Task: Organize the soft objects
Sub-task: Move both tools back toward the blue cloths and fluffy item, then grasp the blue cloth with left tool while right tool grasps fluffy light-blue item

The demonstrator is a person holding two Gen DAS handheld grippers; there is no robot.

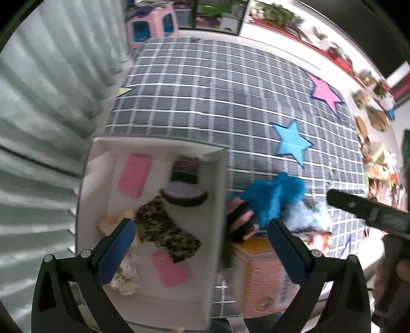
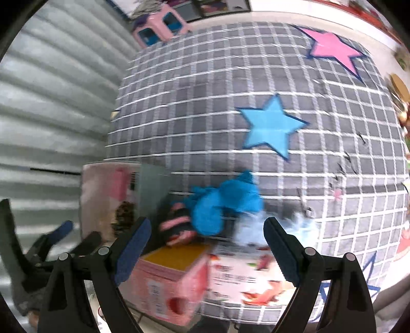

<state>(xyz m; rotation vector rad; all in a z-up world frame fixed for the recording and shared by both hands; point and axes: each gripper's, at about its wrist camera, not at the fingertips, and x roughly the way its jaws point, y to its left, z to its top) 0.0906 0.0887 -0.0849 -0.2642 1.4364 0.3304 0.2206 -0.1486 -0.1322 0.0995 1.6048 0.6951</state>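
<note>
A white box on the checked rug holds pink cloths, a leopard-print cloth, a striped item and a cream cloth. My left gripper is open and empty above the box's right wall. Right of the box lie a bright blue fluffy cloth, a black-and-pink striped sock and a pale blue fluffy piece. My right gripper is open and empty, hovering just short of this pile; it also shows in the left wrist view.
A pink carton with a yellow top lies in front of the pile. The grey checked rug has blue and pink stars. Grey curtains hang on the left. A pink stool stands at the far end. Cluttered toys line the right edge.
</note>
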